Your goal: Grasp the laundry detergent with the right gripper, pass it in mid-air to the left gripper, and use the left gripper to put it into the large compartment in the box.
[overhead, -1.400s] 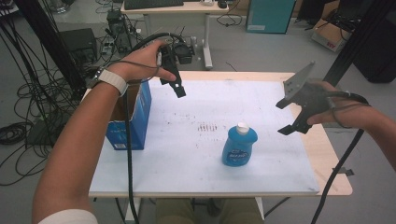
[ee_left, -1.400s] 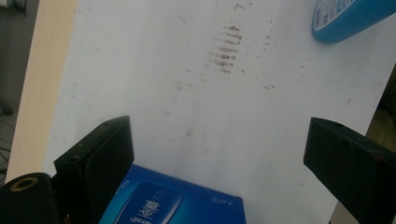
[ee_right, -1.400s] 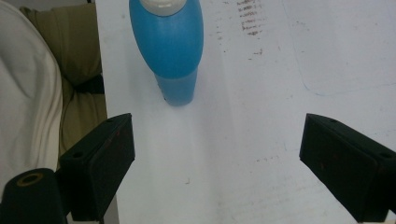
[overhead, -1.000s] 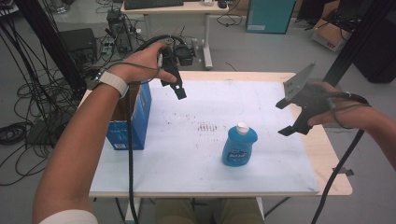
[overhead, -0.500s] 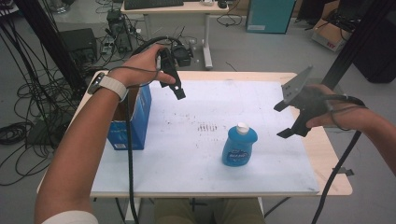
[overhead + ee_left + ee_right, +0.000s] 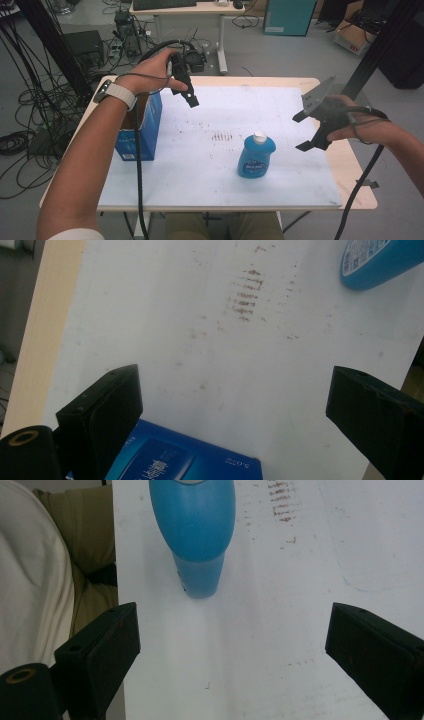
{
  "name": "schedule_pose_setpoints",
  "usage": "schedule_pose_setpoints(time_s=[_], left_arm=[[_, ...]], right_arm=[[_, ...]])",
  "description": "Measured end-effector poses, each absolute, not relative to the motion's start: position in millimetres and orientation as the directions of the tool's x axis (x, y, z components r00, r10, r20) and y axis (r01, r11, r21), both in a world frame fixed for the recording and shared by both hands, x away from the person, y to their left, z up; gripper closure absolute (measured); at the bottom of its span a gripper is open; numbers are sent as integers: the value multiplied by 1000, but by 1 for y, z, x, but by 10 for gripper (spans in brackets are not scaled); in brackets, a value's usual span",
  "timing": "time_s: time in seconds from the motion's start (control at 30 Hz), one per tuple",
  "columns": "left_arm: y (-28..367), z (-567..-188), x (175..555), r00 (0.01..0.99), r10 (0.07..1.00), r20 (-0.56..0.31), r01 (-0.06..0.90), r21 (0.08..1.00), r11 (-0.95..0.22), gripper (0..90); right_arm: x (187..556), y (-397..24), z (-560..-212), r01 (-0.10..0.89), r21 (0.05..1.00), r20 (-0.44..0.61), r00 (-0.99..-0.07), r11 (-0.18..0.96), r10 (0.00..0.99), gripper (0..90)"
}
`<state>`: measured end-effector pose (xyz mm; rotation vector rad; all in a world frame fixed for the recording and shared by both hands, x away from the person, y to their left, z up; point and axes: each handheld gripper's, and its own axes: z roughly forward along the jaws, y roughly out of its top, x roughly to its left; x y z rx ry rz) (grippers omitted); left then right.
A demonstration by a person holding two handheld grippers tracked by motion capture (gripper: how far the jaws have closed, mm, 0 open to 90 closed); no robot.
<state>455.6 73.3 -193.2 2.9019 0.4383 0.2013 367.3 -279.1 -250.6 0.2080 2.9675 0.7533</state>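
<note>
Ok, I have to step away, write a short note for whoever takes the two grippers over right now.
Left gripper: open, empty, held above the table's far left, just over the open blue box.
Right gripper: open, empty, held in the air at the table's right side, jaws turned toward the blue bottle.
Things: the bottle stands upright with its white cap on, near the middle front of the white mat, apart from both grippers. The box stands at the mat's left edge.
Done: nothing gripped yet.
Left: probably close the right gripper on the bottle; where it goes next is not evident, perhaps the box.
</note>
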Motion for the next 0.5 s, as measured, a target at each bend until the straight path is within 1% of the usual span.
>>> schedule_pose_setpoints(time_s=[0.5], left_arm=[[74,-198,456,947,303,108,274,219,-936,88]], right_arm=[[366,-278,-267,98,512,-32,-991,853,132,73]])
